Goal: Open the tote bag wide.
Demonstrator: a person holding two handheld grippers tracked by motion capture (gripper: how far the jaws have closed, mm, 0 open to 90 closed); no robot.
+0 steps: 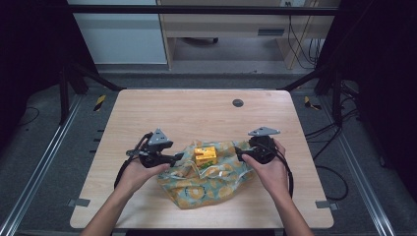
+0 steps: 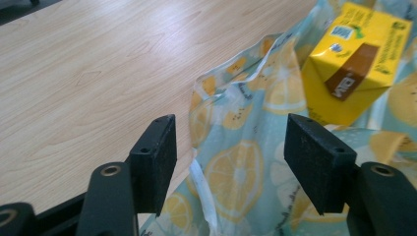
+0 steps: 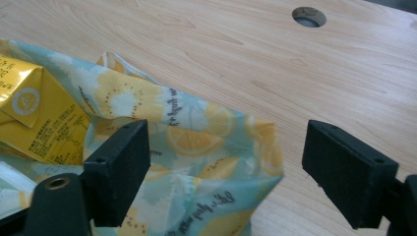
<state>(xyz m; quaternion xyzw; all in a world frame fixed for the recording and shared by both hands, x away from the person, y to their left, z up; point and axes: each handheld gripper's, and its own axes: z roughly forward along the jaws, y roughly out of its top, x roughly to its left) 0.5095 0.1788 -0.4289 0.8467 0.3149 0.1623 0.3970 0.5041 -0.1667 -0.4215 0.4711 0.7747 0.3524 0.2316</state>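
Pale wood-grain table (image 1: 147, 113), square top with rounded corners, round grommet hole (image 1: 238, 103) toward the far edge. Near the front centre lies a crumpled plastic bag (image 1: 206, 184), light blue with a yellow lemon-slice print. A yellow carton (image 1: 205, 155) with a brown band sits at the bag's far, open end, partly inside its folds.

Left gripper (image 1: 176, 157), held in the person's left hand (image 1: 135, 174), is at the bag's left edge, pointing toward the carton. Left gripper view: jaws spread wide, nothing between the pads; the bag's rim (image 2: 231, 98) with its clear strip runs up between them, and the carton (image 2: 356, 64) stands beyond, nearer the right jaw. Bag fabric lies under the jaws; I cannot tell whether they touch it.

Right gripper (image 1: 241, 153), in the right hand (image 1: 270, 169), is at the bag's right edge, pointing left. Right gripper view: jaws also wide apart, gripping nothing; a folded corner of the bag (image 3: 221, 147) sits between them, closer to the left jaw, bare table by the right jaw. Carton (image 3: 34, 118) is at the left, grommet hole (image 3: 309, 16) at the top.

Grey three-cornered plates top both grippers. Black cables trail back along the wrists.
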